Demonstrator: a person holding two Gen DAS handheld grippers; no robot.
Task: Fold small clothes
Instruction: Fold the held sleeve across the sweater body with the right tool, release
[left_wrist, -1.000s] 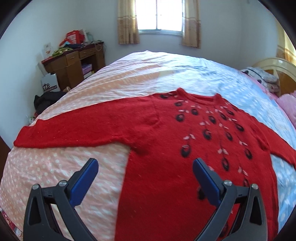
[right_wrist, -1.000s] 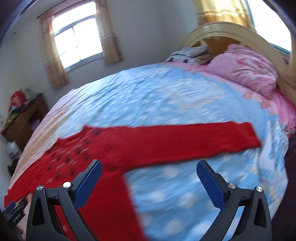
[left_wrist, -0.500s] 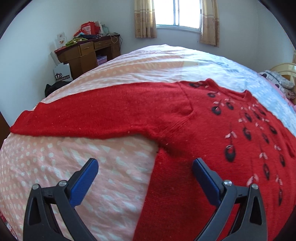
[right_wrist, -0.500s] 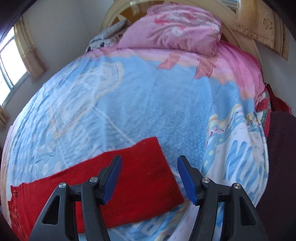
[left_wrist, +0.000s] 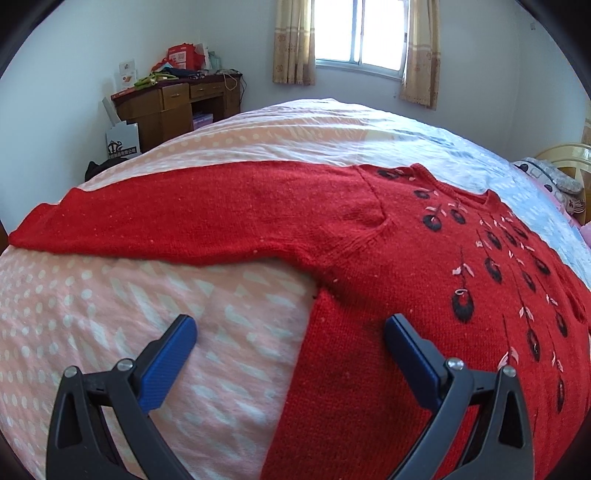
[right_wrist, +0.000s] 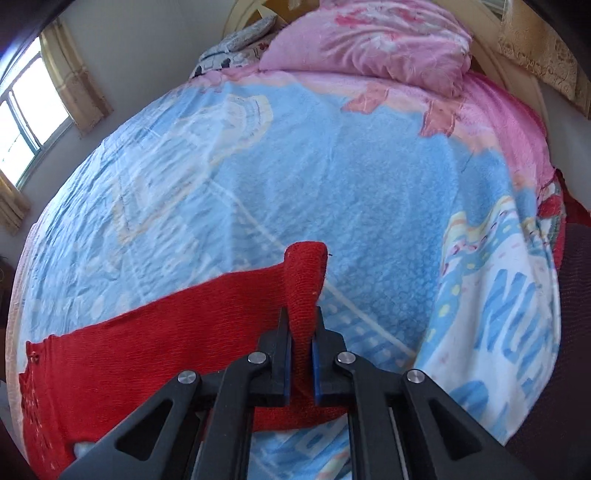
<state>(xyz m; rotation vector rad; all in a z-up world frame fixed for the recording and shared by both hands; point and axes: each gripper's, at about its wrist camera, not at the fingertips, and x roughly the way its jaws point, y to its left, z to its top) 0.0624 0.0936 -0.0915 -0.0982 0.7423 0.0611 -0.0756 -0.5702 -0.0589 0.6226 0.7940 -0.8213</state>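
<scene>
A red knit sweater (left_wrist: 388, 266) with dark embroidered flowers lies flat on the bed, its left sleeve (left_wrist: 177, 225) stretched out to the left. My left gripper (left_wrist: 291, 336) is open and empty, hovering just above the sweater's left side edge below the armpit. In the right wrist view the other sleeve (right_wrist: 166, 343) lies across the blue blanket. My right gripper (right_wrist: 302, 334) is shut on the sleeve's cuff (right_wrist: 304, 273), which stands up pinched between the jaws.
The bed has a pink dotted sheet (left_wrist: 110, 317) and a blue patterned blanket (right_wrist: 332, 155). A pink pillow (right_wrist: 373, 40) lies at the headboard. A wooden desk (left_wrist: 177, 107) with clutter stands by the far wall, under a window (left_wrist: 358, 37).
My right gripper closed on the cuff of the right sleeve and lifted it. My left gripper drifted left along the sweater, staying open.
</scene>
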